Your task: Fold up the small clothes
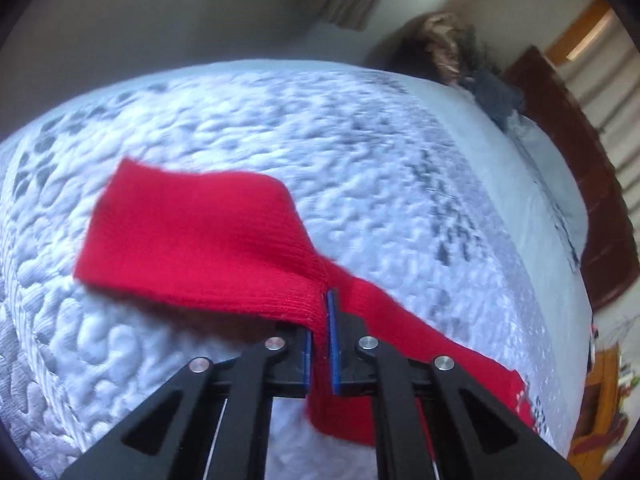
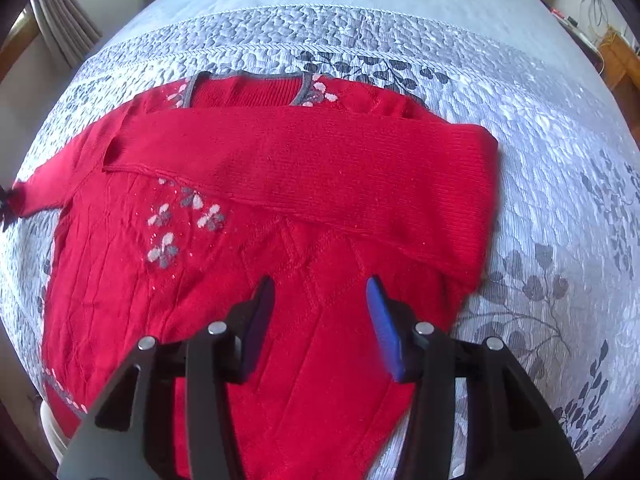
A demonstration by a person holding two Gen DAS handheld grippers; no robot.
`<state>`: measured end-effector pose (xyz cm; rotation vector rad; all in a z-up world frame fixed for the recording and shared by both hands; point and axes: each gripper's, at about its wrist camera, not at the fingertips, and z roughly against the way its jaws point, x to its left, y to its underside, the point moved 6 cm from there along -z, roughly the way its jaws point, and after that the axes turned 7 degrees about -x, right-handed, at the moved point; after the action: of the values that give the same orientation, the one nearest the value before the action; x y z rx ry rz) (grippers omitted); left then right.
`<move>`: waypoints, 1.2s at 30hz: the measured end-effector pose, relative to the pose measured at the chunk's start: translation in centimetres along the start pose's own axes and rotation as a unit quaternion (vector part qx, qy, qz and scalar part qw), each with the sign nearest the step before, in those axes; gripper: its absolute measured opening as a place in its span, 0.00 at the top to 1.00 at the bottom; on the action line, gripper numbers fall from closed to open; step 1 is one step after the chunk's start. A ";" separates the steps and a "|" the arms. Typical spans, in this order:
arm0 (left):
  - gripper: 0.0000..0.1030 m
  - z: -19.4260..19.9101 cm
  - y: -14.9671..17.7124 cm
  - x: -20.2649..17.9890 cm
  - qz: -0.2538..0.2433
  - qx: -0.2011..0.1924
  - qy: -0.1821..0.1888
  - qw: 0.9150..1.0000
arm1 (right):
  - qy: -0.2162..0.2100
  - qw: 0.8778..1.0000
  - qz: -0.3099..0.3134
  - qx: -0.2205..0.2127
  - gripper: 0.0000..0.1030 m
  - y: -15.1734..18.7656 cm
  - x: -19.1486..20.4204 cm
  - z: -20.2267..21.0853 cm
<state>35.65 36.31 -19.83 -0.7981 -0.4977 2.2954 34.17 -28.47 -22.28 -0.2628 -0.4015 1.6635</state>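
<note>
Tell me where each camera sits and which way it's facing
Left wrist: on the left gripper, looking along its shut fingers at a red knit sleeve above the white quilted bedspread.
Right wrist: on the open right gripper, looking down at the red knit sweater.
Shared: sweater and bedspread.

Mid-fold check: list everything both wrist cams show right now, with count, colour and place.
Sweater: one, red with grey and pink flower motifs, flat on the bed, one sleeve folded across the chest.
Free sleeve: one, red, lifted off the quilt, pinched at the left side.
Quilt: one, pale blue-white with grey leaf print, covering the bed.
Headboard: one, dark brown, at the bed's far end.
Curtain: one, beige, by the wall.
Left gripper: black, blue pads, shut on the sleeve.
Right gripper: black, blue pads, open above the sweater's lower body.
</note>
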 end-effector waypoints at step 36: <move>0.34 4.7 31.8 -30.7 -0.309 0.213 0.212 0.902 | -0.029 0.999 -0.028 0.004 0.51 6.3 -2.7 0.4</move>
<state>36.74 -8.05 -20.63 -0.7513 -0.0230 1.5010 28.69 -31.80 -24.67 -0.1960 -0.4429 1.6192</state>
